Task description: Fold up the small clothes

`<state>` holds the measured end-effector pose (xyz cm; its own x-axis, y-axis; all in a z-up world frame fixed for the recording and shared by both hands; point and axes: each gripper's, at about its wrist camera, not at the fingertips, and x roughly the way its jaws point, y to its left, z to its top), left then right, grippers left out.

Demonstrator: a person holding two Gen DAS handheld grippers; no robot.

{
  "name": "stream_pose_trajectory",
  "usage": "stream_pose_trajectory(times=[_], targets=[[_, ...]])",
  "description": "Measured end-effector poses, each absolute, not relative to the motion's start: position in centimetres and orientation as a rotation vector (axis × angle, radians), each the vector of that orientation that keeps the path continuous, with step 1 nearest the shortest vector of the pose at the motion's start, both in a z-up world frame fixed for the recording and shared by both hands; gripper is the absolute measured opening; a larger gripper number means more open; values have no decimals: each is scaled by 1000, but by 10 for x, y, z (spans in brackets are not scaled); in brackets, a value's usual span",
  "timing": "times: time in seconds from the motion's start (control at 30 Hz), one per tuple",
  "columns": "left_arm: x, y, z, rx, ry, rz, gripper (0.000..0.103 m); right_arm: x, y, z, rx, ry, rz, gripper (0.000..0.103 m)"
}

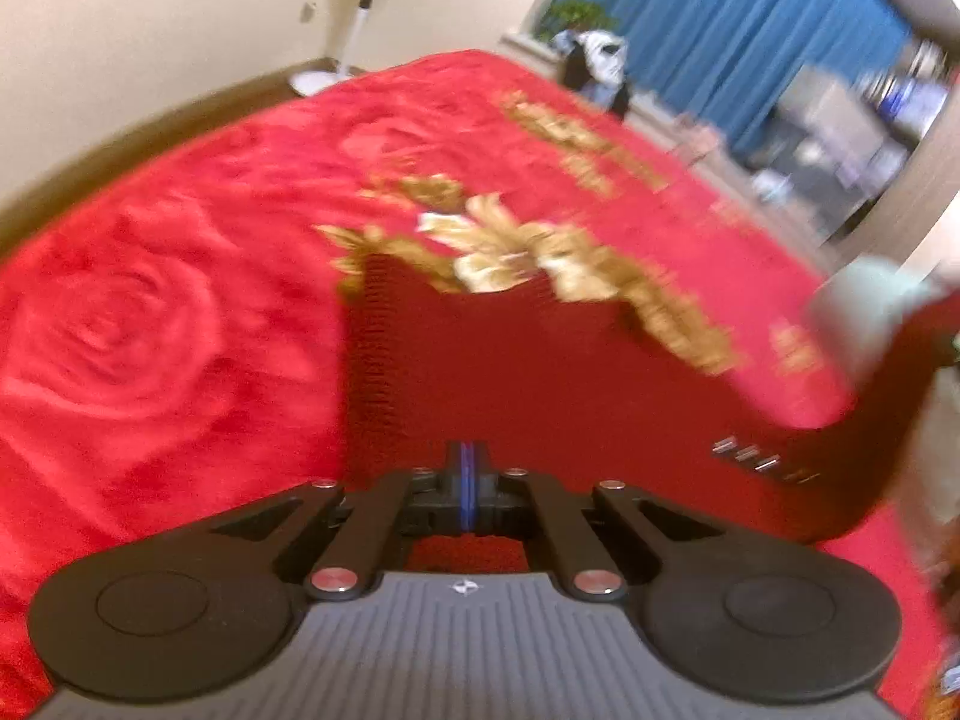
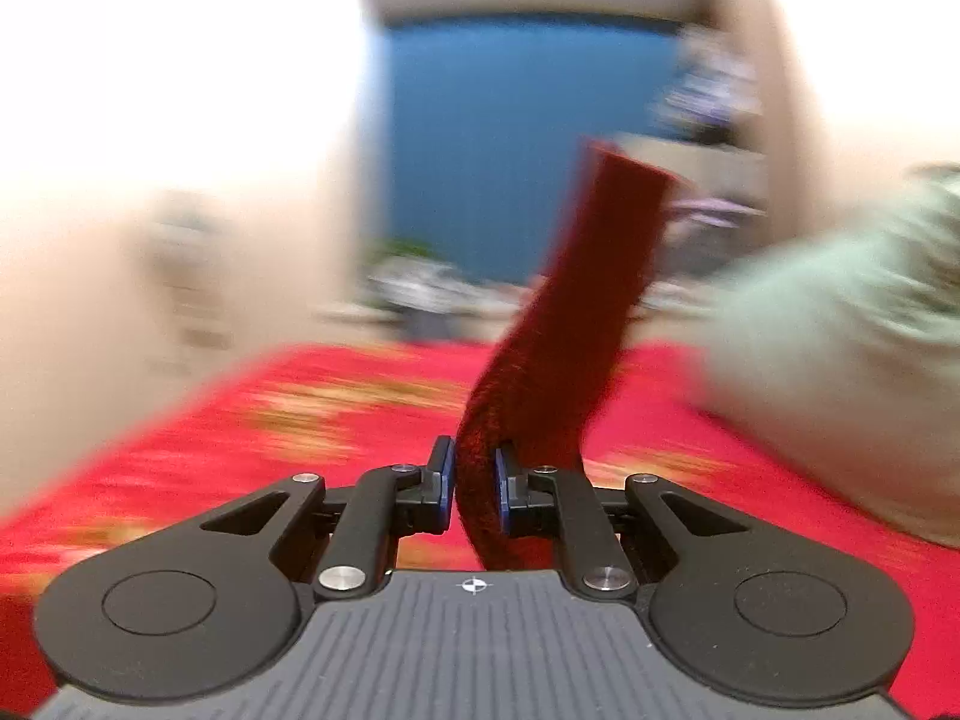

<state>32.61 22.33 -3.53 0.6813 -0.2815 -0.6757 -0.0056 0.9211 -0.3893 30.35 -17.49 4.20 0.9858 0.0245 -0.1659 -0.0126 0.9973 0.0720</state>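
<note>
Left wrist: left gripper (image 1: 467, 483) pressed fully together, pinching the near edge of a dark red knit garment (image 1: 528, 372) spread over the red rose-pattern bed blanket (image 1: 150, 324); far side of garment lifted off to the right. Right wrist, heavily blurred: right gripper (image 2: 474, 489) pinching a strip of the same garment (image 2: 564, 330), raised above the bed; pale green sleeve (image 2: 828, 348) at right.
</note>
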Motion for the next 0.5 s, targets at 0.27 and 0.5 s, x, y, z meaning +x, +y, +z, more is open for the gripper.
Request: stream_pose_trajectory(times=[0.27,0.5], targets=[[338,221,-67,-568,991,-320,33,288,-83,-45,1,587,366,28],[349,226,-93,-729,1007,-340,35,218,-149,-45,47,649,304,31]])
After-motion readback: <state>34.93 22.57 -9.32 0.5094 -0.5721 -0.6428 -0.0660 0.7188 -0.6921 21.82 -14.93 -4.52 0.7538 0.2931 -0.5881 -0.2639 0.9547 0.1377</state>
